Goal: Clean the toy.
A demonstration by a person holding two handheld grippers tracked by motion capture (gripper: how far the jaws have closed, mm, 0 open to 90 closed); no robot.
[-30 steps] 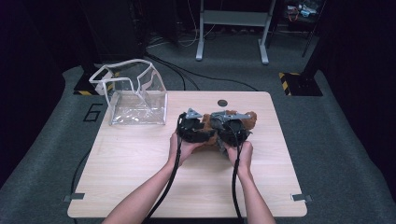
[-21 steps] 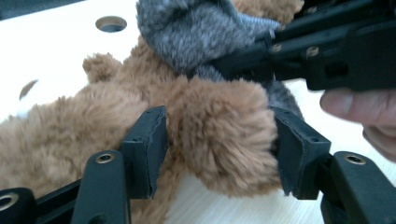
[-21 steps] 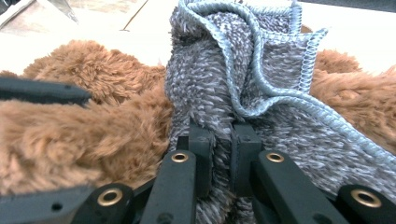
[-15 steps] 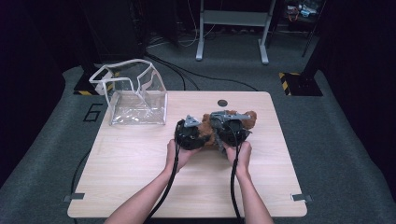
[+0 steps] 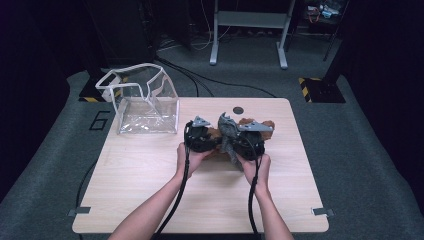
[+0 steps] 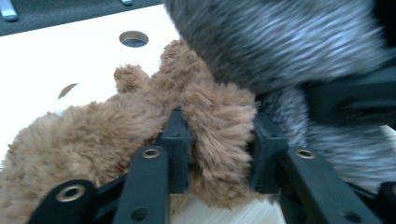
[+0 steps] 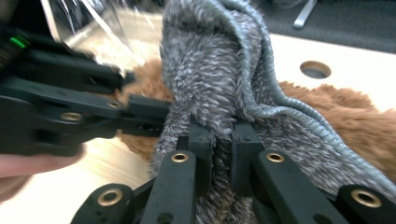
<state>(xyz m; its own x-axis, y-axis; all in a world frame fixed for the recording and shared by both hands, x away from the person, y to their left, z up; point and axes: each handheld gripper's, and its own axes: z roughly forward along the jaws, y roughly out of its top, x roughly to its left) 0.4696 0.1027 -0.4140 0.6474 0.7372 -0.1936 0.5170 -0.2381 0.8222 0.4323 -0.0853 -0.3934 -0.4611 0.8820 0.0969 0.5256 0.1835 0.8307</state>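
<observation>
Brown plush (image 6: pixel 116 135) is clamped in the left tool (image 6: pixel 219 140), one grey fleece (image 7: pixel 219 88) in the right tool (image 7: pixel 223 140).

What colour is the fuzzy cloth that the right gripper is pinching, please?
Grey cloth, flecked with white; the right gripper view shows it best.

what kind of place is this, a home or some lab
Most likely a lab or recording studio, not a home: a lone wooden table on grey carpet, dark surroundings, cables trailing across the floor, and a metal equipment stand behind.

A brown furry toy (image 6: pixel 140 126) and a grey speckled fuzzy cloth (image 7: pixel 219 79) lie on a pale wood table (image 5: pixel 150 185) beside a clear plastic bag (image 5: pixel 145 107).
</observation>
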